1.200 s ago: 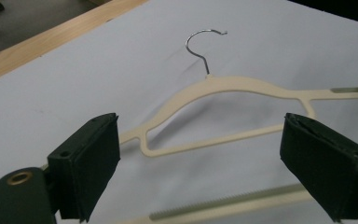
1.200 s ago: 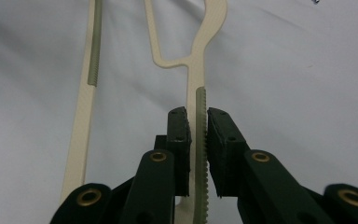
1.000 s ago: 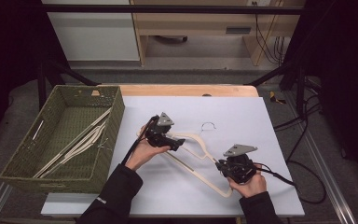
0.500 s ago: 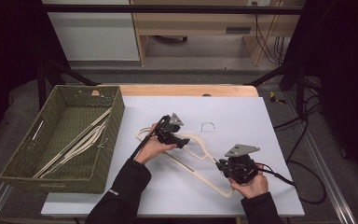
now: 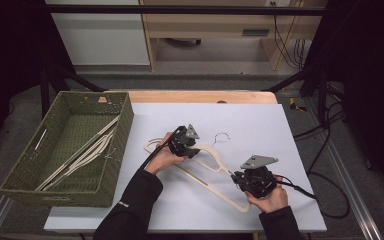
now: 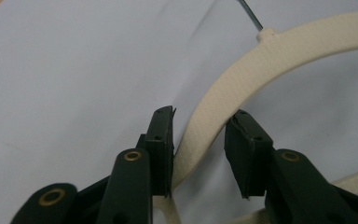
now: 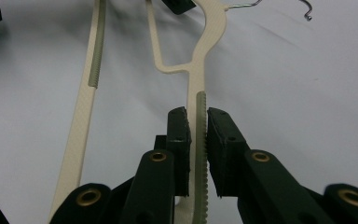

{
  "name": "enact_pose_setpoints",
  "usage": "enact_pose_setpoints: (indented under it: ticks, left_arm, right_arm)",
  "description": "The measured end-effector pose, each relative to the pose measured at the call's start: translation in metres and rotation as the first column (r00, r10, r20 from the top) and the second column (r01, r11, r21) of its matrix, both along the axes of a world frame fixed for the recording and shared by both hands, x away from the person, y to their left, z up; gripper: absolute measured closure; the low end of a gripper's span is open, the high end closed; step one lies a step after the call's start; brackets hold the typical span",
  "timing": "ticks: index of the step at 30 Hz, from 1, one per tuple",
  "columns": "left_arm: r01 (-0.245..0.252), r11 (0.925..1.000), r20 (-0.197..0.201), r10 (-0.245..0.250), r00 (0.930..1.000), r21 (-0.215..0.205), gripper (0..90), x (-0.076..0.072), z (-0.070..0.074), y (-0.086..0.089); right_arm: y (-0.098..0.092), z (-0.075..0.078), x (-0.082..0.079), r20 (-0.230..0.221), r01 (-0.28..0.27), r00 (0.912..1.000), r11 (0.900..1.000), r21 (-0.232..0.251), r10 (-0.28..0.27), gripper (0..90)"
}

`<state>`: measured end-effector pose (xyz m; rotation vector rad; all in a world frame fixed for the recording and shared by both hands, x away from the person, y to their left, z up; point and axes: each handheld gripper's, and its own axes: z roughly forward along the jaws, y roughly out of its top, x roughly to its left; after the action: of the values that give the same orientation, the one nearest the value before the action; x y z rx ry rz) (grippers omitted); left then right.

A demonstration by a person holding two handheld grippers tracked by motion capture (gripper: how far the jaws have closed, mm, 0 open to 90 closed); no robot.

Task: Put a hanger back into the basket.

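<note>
Both tongs straddle the cream hanger (image 5: 215, 172), right tongs (image 7: 197, 122) clamping it.

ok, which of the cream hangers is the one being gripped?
The hanger on the white table, lying apart from those in the green basket. The right gripper clamps its arm; the left gripper fingers straddle its shoulder, just closing.

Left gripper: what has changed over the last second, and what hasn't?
The left gripper moved right onto the hanger's shoulder near the hook; its jaws have been closing around it, one pad still clear. The right gripper stayed clamped on the other arm; the basket is unchanged.
</note>
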<state>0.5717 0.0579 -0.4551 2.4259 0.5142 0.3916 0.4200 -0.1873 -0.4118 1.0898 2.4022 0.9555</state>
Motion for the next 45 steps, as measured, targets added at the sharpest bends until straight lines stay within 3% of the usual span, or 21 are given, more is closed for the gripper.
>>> enact_pose_setpoints:
  ticks: [4, 6, 10, 17, 21, 25, 26, 28, 30, 32, 37, 39, 41, 45]
  left_arm:
    - [0.024, 0.9991, 0.04, -0.025, 0.9989, 0.034, 67.4, -0.004, 0.004, 0.003]
    - [0.044, 0.9979, 0.041, -0.046, 0.9981, 0.046, 68.8, -0.006, 0.006, 0.005]
    - [0.071, 0.9955, 0.07, -0.075, 0.9947, 0.063, 71.6, -0.014, 0.012, 0.011]
    - [0.108, 0.9888, 0.145, -0.123, 0.9818, 0.103, 75.1, -0.034, 0.021, 0.016]
    - [0.111, 0.9878, 0.167, -0.129, 0.9776, 0.109, 75.6, -0.043, 0.022, 0.019]
    - [0.102, 0.9886, 0.183, -0.121, 0.9756, 0.112, 75.7, -0.052, 0.024, 0.023]
    - [0.098, 0.9895, 0.188, -0.117, 0.9753, 0.106, 75.7, -0.054, 0.024, 0.023]
    - [0.096, 0.9902, 0.188, -0.114, 0.9755, 0.101, 75.7, -0.058, 0.025, 0.025]
    - [0.091, 0.9909, 0.19, -0.108, 0.9757, 0.099, 75.7, -0.063, 0.024, 0.027]
    - [0.088, 0.9916, 0.19, -0.105, 0.9762, 0.095, 75.7, -0.067, 0.024, 0.028]
    - [0.097, 0.992, 0.181, -0.111, 0.9773, 0.081, 75.7, -0.078, 0.024, 0.034]
    - [0.099, 0.9917, 0.173, -0.112, 0.9786, 0.083, 75.7, -0.081, 0.024, 0.035]
    - [0.106, 0.991, 0.165, -0.118, 0.9792, 0.083, 75.6, -0.083, 0.025, 0.038]
    - [0.105, 0.9944, 0.133, -0.105, 0.9854, 0.01, 71.1, -0.088, 0.033, 0.045]
  right_arm:
    - [-0.001, 0.0, 0.0, -0.001, -0.004, 1.0, 1.0, -0.007, 0.004, 79.7]
    - [-0.001, -0.001, 0.001, 0.004, 0.001, 1.0, 1.0, -0.017, -0.001, 79.7]
    - [-0.003, -0.007, 0.004, -0.02, 0.007, 0.9998, 1.0, -0.02, -0.008, 79.8]
    - [-0.012, -0.017, 0.011, -0.04, 0.026, 0.9989, 0.999, -0.024, -0.027, 78.4]
    - [-0.014, -0.016, 0.014, -0.015, 0.006, 0.9999, 0.999, 0.031, -0.005, 60.4]
    - [-0.009, -0.016, 0.023, 0.03, -0.02, 0.9994, 0.992, 0.126, 0.016, 40.0]
    - [-0.007, -0.017, 0.027, 0.044, -0.033, 0.9987, 0.989, 0.146, 0.027, 37.7]
    - [0.001, -0.017, 0.035, 0.029, -0.049, 0.9986, 0.982, 0.184, 0.045, 37.1]
    - [0.009, -0.019, 0.042, 0.007, -0.048, 0.9988, 0.975, 0.215, 0.047, 38.5]
    - [0.019, -0.02, 0.05, -0.002, -0.07, 0.9974, 0.975, 0.211, 0.072, 42.4]
    - [0.04, -0.026, 0.064, -0.059, -0.139, 0.9865, 0.971, 0.196, 0.153, 61.3]
    - [0.044, -0.028, 0.066, -0.075, -0.152, 0.9829, 0.97, 0.189, 0.169, 72.9]
    - [0.044, -0.028, 0.067, -0.1, -0.174, 0.9751, 0.963, 0.208, 0.198, 77.9]
    - [0.041, -0.021, 0.063, -0.119, -0.213, 0.9613, 0.944, 0.251, 0.248, 80.3]
